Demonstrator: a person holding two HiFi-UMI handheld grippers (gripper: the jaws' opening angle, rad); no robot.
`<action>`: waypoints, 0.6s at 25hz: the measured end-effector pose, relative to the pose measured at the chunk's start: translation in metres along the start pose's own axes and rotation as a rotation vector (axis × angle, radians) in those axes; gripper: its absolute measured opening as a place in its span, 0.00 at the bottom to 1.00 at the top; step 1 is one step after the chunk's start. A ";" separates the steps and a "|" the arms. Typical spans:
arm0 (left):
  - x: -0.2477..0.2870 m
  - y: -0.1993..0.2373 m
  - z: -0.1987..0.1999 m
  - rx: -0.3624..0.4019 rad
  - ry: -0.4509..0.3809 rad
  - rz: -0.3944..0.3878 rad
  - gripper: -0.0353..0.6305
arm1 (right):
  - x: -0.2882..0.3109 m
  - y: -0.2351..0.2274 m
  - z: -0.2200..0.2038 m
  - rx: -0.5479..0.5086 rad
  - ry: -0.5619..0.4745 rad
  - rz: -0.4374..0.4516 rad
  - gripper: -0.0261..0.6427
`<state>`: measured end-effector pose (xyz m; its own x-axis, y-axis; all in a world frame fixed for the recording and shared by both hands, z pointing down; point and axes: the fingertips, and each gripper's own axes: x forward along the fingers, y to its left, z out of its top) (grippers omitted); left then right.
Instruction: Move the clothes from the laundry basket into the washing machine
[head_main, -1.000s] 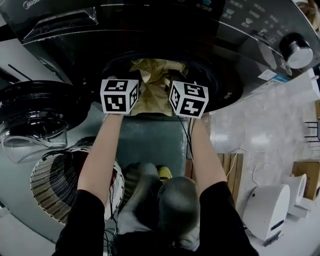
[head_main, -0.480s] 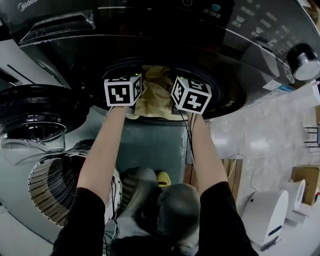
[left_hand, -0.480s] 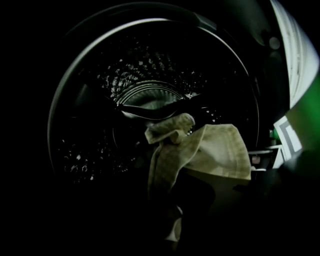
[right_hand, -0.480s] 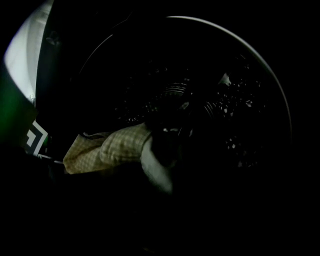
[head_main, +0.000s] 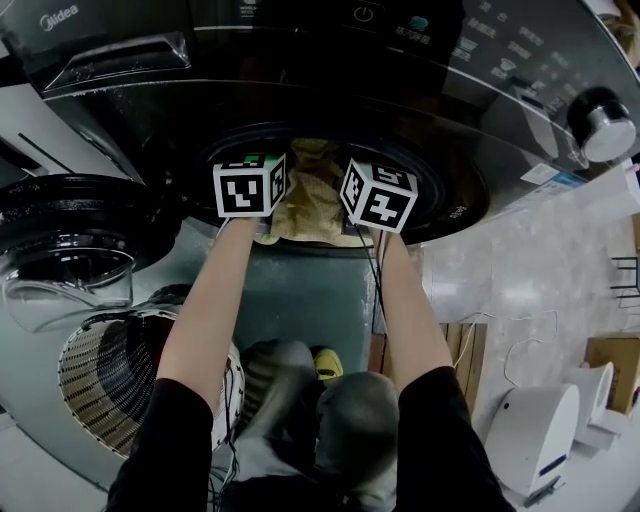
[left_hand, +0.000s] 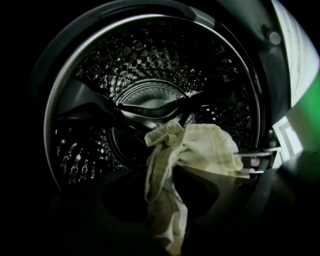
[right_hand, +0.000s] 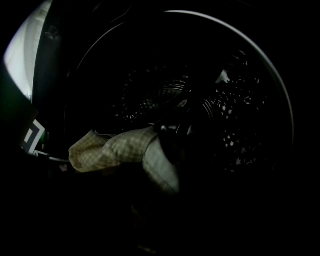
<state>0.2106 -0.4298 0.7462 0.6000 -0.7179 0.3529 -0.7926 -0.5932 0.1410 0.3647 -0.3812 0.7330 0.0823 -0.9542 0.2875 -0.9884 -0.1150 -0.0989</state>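
**A:** Can you see the whole yellow cloth (left_hand: 192, 150)?
**B:** No. Its low end fades into the dark.
**A:** And the right gripper (head_main: 378, 195), its jaws?
**B:** Too dark to see. An arm (head_main: 205, 310) hides part of the laundry basket (head_main: 100, 385) too.

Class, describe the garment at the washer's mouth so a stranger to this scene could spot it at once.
Find the dark front-loading washing machine and its round open drum. At the drum's mouth hangs a crumpled cloth: pale yellow with a fine check, the only light thing against the dark steel.
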 end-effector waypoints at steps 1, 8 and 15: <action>0.000 0.000 0.000 0.004 0.003 0.001 0.30 | 0.001 0.000 -0.002 -0.005 0.011 -0.006 0.43; 0.002 -0.002 -0.002 0.005 0.009 -0.007 0.32 | 0.003 0.002 -0.007 -0.002 0.043 -0.010 0.44; -0.001 -0.004 -0.004 0.014 0.014 -0.012 0.33 | 0.000 0.003 -0.013 -0.004 0.073 -0.015 0.48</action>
<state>0.2127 -0.4256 0.7492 0.6078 -0.7057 0.3639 -0.7837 -0.6069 0.1321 0.3604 -0.3778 0.7451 0.0874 -0.9296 0.3580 -0.9877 -0.1278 -0.0906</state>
